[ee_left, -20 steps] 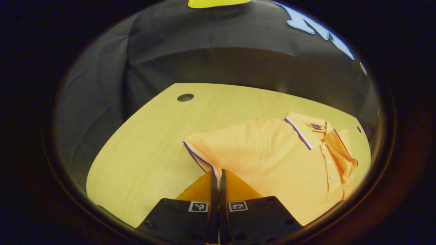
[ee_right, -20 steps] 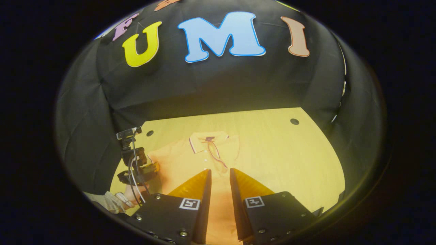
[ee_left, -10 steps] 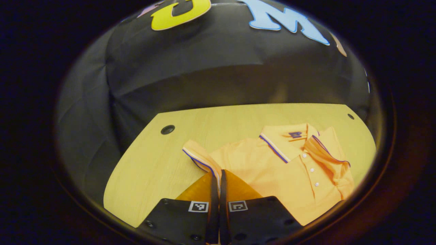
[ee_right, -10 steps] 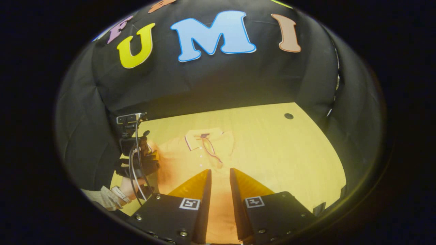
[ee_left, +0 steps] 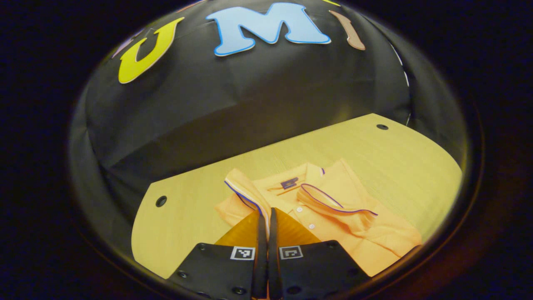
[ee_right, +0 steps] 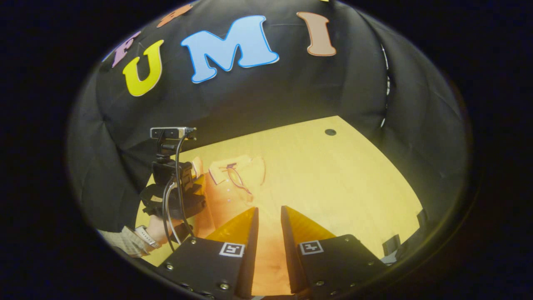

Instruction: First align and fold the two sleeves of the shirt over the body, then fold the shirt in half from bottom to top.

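While the left gripper point(ee_left: 266, 214) clamped its fingers tight on the striped cuff of one sleeve point(ee_left: 243, 191), that sleeve hung lifted above the shirt point(ee_left: 366, 237), just on the near side of the collar point(ee_left: 291, 183). One orange polo shirt lay flat on the wooden table point(ee_left: 408, 154), collar toward the booth's wall. The other sleeve point(ee_left: 337, 204) was already folded across the chest, just beside the collar. Soft, light knit, this one: it drooped from the pinch, so I judged the hemmed cuff the firmest place to hold. Two grippers, one shirt, two sleeves, three buttons counted below the collar. The right gripper point(ee_right: 269, 214) hovered over the shirt's lower body, well down from the collar, fingers parted and holding nothing. A hand point(ee_right: 156, 233) carried the left gripper.
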The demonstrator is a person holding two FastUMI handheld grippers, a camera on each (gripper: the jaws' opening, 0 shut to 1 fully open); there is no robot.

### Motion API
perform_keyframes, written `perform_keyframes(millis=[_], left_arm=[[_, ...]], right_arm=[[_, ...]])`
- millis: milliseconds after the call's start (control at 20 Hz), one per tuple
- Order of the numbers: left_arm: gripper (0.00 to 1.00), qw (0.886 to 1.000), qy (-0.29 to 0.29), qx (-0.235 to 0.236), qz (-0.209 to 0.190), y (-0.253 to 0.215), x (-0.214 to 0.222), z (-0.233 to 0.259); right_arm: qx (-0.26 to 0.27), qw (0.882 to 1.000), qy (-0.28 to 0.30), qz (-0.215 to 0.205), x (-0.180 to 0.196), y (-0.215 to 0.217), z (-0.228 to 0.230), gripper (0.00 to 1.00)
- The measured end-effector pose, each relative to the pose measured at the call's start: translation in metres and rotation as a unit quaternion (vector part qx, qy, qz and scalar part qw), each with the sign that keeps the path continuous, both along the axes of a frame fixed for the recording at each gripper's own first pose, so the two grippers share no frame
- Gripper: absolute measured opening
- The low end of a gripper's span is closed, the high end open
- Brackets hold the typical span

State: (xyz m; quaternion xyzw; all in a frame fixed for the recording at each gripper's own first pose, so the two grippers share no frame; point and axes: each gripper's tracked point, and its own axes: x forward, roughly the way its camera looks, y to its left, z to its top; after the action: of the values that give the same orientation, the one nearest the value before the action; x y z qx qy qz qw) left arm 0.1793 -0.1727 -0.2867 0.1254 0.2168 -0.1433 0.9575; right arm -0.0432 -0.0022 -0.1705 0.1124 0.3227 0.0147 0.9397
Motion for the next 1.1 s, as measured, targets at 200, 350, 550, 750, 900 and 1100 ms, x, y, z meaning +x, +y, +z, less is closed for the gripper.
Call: perform_keyframes(millis=[200, 350, 550, 750, 900, 1100], left_arm=[[0.07, 0.999, 0.033, 0.002, -0.005, -0.023, -0.005, -0.026], [0.14, 0.998, 0.054, -0.010, 0.002, -0.026, -0.008, -0.035], [0.30, 0.997, 0.064, -0.036, -0.007, -0.030, -0.015, -0.030], [0.70, 0.995, 0.074, -0.061, -0.002, -0.021, -0.034, -0.019], [0.99, 0.994, 0.088, -0.067, 0.011, 0.003, -0.055, -0.014], [0.93, 0.990, 0.122, -0.064, 0.029, 0.042, -0.101, -0.018]], right_arm=[[0.008, 1.000, 0.007, -0.025, -0.006, -0.018, -0.010, 0.33], [0.015, 0.999, 0.012, -0.037, -0.010, -0.026, -0.015, 0.33], [0.014, 0.999, 0.021, -0.033, -0.011, -0.028, -0.024, 0.34], [0.013, 0.999, 0.024, -0.018, -0.007, -0.021, -0.028, 0.33], [0.012, 0.999, 0.032, -0.002, -0.005, -0.014, -0.035, 0.34], [0.018, 0.998, 0.059, 0.026, -0.009, -0.002, -0.052, 0.38]])
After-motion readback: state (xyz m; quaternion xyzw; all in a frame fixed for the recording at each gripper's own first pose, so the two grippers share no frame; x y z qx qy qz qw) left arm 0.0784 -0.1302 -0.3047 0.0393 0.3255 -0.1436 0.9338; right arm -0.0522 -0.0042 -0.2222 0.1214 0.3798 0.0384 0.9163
